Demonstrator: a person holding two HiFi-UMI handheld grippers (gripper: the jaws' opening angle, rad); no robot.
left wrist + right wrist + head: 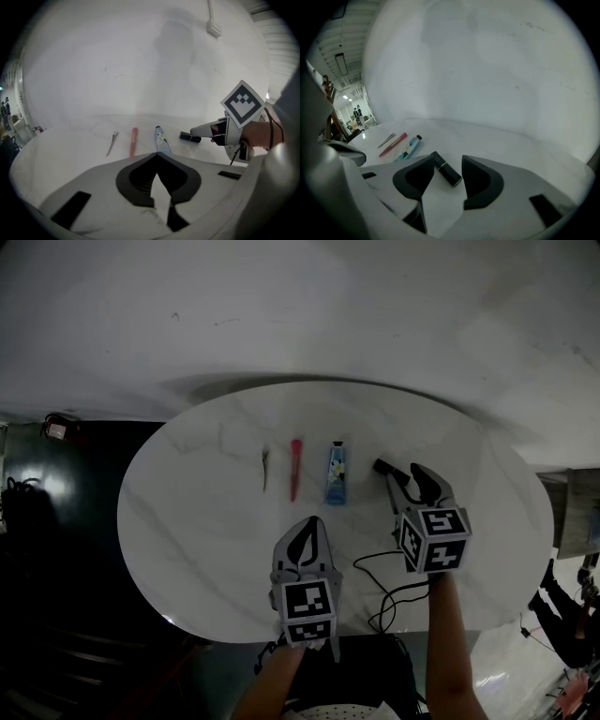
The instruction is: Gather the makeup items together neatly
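**Four makeup items in one row, one of them between open jaws**

Nearest the person, the left hand-held gripper (307, 524) is held low over the white oval counter (187, 521). Its jaws are clenched together on nothing. The blue tube (337, 472) lies beyond its tips, clear of them. To the right, the right hand-held gripper (399, 474) is seen released, its jaws well apart. A black lipstick (446, 172) lies slantwise on the counter between them, its far end close to one jaw, and it is not squeezed by the pads. Farther left in the same row are laid the blue tube, a red pencil (294, 468) and a thin hair clip (265, 470), side by side and not touching. A flower print is borne by the tube; its lettering is too small to be read.
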